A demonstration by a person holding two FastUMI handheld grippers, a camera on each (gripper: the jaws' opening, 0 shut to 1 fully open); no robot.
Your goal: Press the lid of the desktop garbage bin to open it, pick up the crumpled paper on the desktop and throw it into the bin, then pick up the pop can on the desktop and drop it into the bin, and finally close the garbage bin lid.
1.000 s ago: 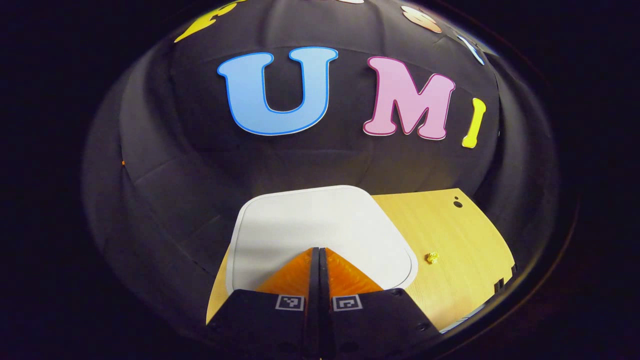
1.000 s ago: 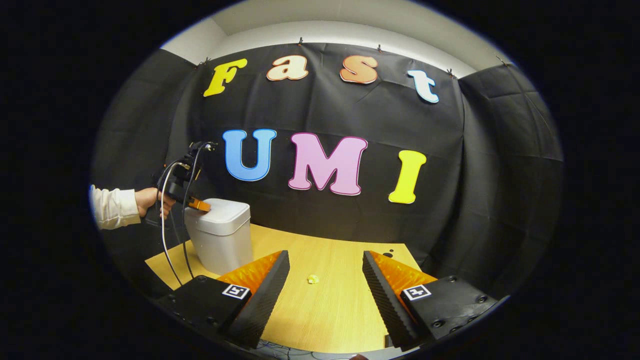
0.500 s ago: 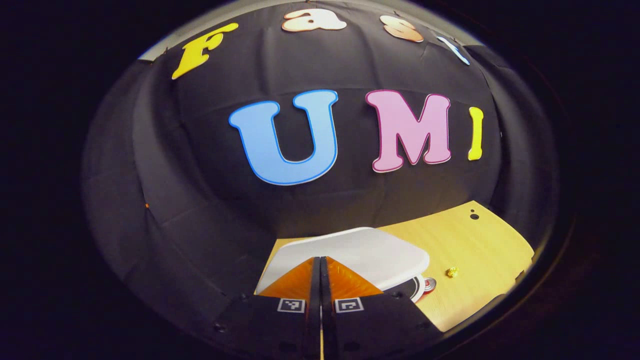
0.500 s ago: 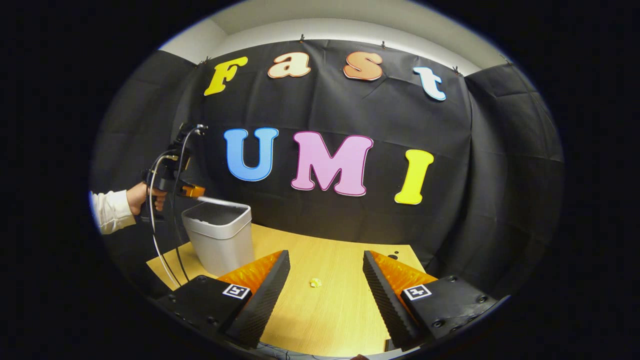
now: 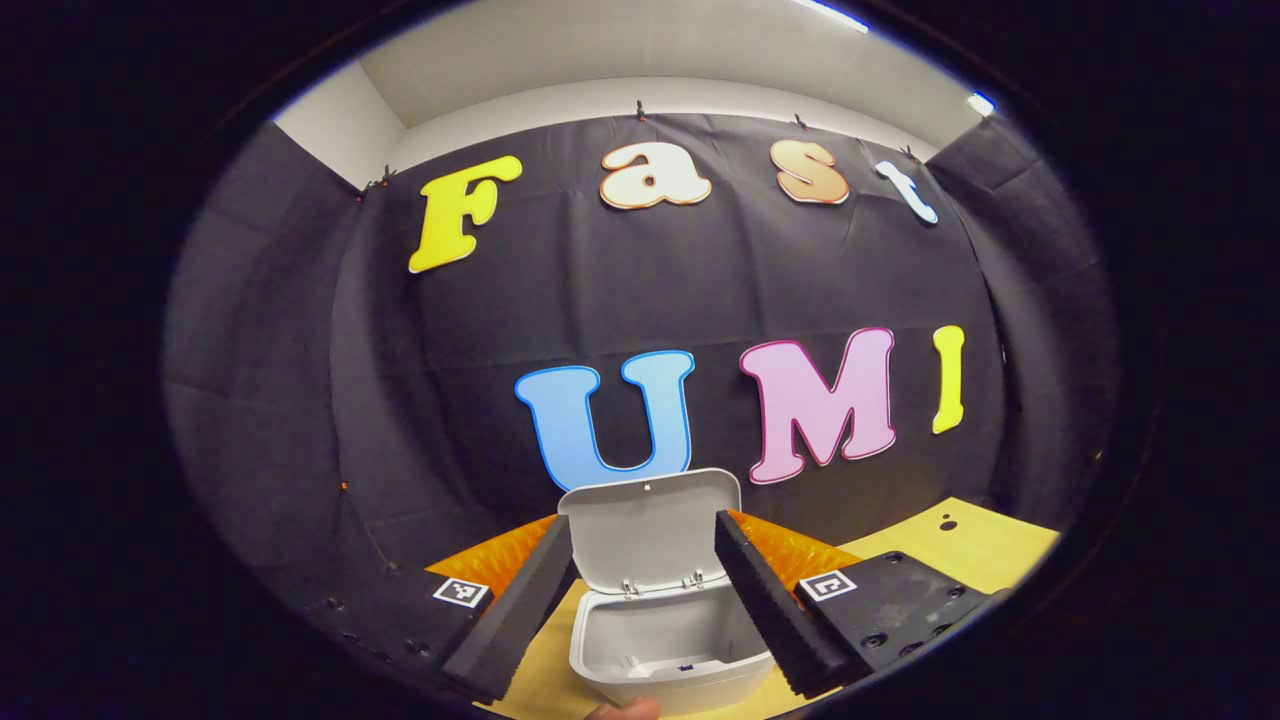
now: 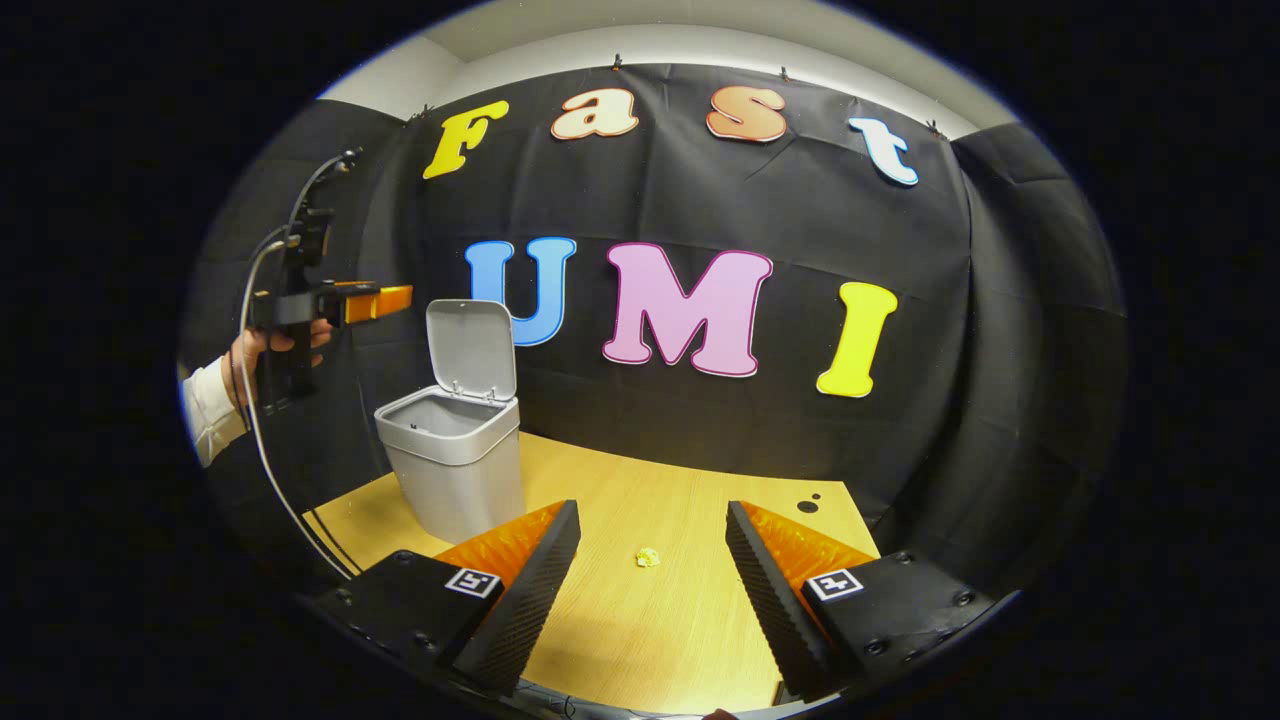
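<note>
The grey desktop bin stands on the left of the wooden table, its lid swung upright and the inside bare as far as I can see. My left gripper, held by a hand, hovers above and left of the bin. In the left gripper view that gripper is open, and the bin with its raised lid shows between the fingers, farther off. A small yellow crumpled paper lies mid-table, just ahead of my open right gripper.
Cables hang from the left gripper down past the table's left edge. Two dark holes mark the table's far right corner. The black cloth wall stands close behind the bin.
The left gripper has lifted off the lid, risen and gone from shut to open. The lid has sprung from closed to upright. The right gripper has hardly moved.
</note>
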